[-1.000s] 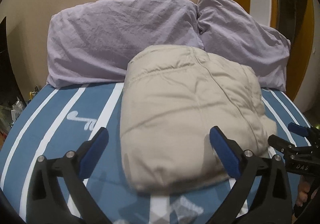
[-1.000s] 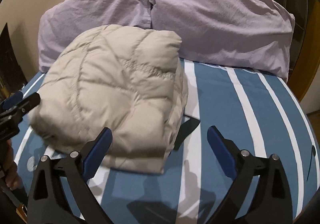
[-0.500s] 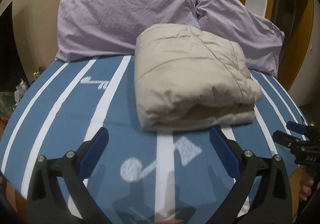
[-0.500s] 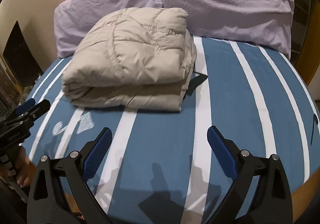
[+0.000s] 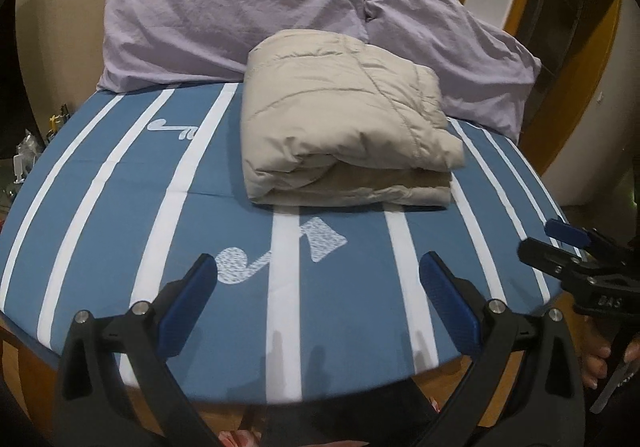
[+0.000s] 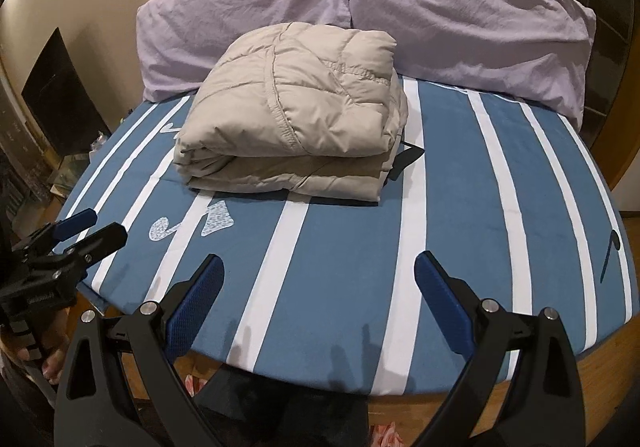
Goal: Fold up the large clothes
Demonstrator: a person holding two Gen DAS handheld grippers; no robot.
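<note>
A beige quilted jacket [image 5: 340,119] lies folded into a thick stack on the blue striped bed [image 5: 120,183], close to the pillows. The right wrist view shows the same jacket [image 6: 296,115] with a dark strip poking out at its right side. My left gripper [image 5: 318,279] hangs open over the bed's near edge, well back from the jacket, nothing between its blue pads. My right gripper [image 6: 318,279] is open too, equally far back and empty. Each gripper also appears in the other's view: the right gripper [image 5: 560,243] at the far right, the left gripper [image 6: 84,227] at the far left.
Two lilac pillows [image 6: 460,19] lean against the beige wall behind the jacket. The bed's wooden frame [image 6: 520,399] runs along the near edge. A dark cabinet [image 6: 60,95] and small clutter stand left of the bed. A hand [image 5: 596,359] holds the right tool.
Both grippers have pulled back from the jacket toward the foot of the bed. The jacket, which was right at the fingers a second ago, now rests folded and untouched.
</note>
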